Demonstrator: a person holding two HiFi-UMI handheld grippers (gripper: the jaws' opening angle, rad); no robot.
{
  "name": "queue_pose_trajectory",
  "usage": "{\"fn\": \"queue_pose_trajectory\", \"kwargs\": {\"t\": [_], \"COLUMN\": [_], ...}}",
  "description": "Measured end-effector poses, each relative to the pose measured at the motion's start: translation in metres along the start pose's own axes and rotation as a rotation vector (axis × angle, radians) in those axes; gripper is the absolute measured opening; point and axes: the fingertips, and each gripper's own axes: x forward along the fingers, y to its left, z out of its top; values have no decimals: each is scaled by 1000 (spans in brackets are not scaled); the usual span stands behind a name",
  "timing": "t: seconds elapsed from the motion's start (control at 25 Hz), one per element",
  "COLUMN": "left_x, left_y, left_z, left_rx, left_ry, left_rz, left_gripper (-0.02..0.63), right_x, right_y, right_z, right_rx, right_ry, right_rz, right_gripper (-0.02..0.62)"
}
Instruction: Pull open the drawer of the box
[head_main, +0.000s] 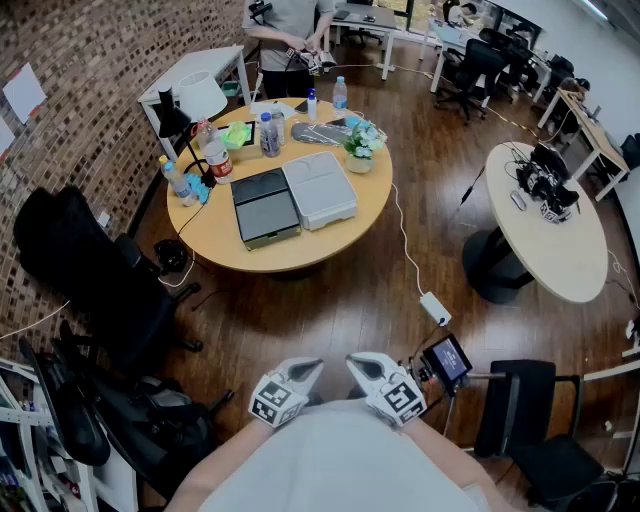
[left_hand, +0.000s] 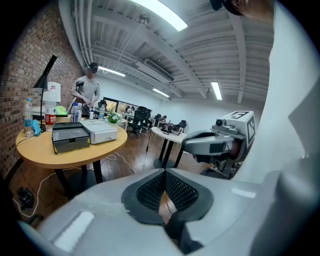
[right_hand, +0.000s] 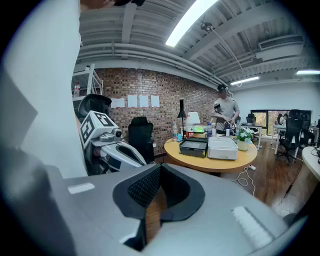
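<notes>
I hold both claws close to my chest, side by side and well back from the round wooden counter (head_main: 222, 240). My left claw (head_main: 300, 372) is clamped fully together with nothing in it; in the left gripper view its ribbed pads (left_hand: 150, 190) meet edge to edge, and only floor shows in the notch beneath them. My right claw (head_main: 365, 368) looks the same in the right gripper view: its pads (right_hand: 145, 187) are pressed together, empty. Both claws point a little downward.

The task's thing is out on that counter, well apart from either claw. 2 flat boxes lie there side by side, touching: a dark box (head_main: 265, 207) on the left and a pale grey box (head_main: 320, 188) on the right. The dark box's near face, seen from the left gripper view, carries a drawer front that sits flush as far as I can tell.

Behind the boxes stand several bottles (head_main: 270, 135), a small potted plant (head_main: 360, 145) and a lamp with a white shade (head_main: 200, 97). A person (head_main: 290, 30) stands at the counter's far side. A black office chair (head_main: 80, 270) sits to the left by the brick wall, and a 2nd round counter (head_main: 570, 265) stands to the right. A white cable (head_main: 405, 245) trails from the first counter across the wooden floor.
</notes>
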Motion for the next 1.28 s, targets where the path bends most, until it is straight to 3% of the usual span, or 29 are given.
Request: {"fn": "queue_pose_trajectory", "kwargs": {"t": [0.6,1.28], "left_x": [107,211], "left_y": [11,23], "left_z": [49,102], "left_rx": [-32,-115], "left_ry": [44,34], "left_rz": [-2,92], "left_gripper": [5,6], "right_x": [-16,-40], "right_y": [-124,-232], "right_z": [0,-8], "right_rx": [9,-3], "right_ry": [24,-8], "right_rz": [8,86], "right_gripper": [0,0]}}
